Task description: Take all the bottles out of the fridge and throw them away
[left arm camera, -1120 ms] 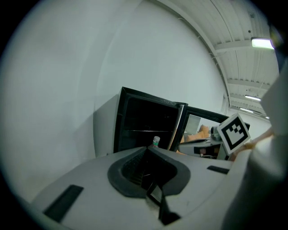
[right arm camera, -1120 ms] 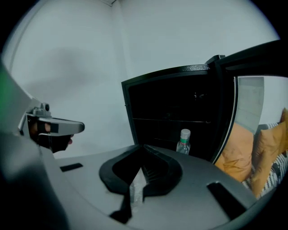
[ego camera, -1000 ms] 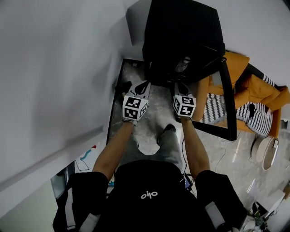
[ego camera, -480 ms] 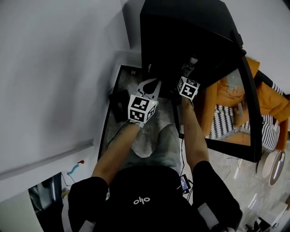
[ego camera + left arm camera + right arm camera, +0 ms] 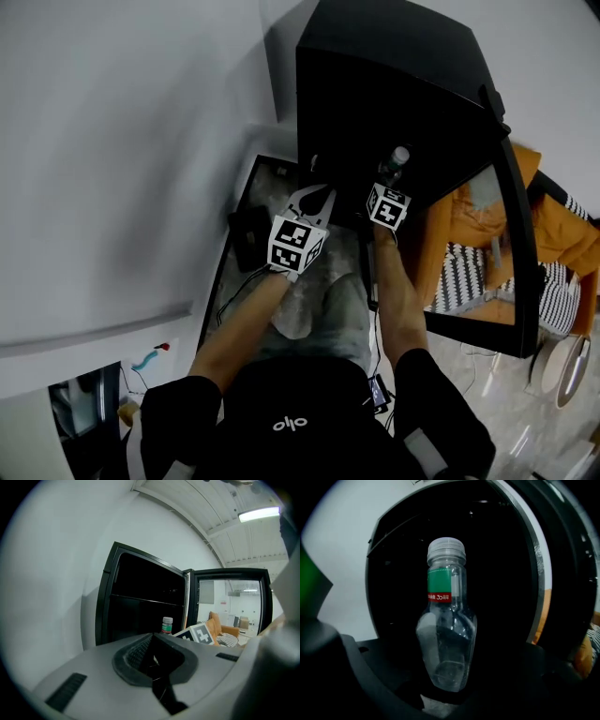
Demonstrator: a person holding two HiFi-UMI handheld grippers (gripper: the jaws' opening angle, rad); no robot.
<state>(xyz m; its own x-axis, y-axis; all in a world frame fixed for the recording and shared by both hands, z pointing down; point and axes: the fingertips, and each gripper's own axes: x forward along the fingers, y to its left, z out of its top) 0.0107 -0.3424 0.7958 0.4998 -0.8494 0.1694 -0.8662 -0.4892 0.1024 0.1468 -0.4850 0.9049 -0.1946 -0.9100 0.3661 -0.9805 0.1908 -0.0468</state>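
A white wall and marbled grey floor surround one black fridge, its glass door swung wide. One clear, green-labelled plastic bottle stands upright inside the fridge, between the right gripper's spread jaws. They have just been closing slightly and do not press it. The left gripper's jaws are pressed together, empty.

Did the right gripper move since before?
Yes. The right gripper moved toward the fridge; its jaws just opened, then closed a little, the bottle between them.

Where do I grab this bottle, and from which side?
Grip the bottle's wide lower body, below the green label, coming in level from the front of the open fridge. It stands upright, and the capped neck is narrower.
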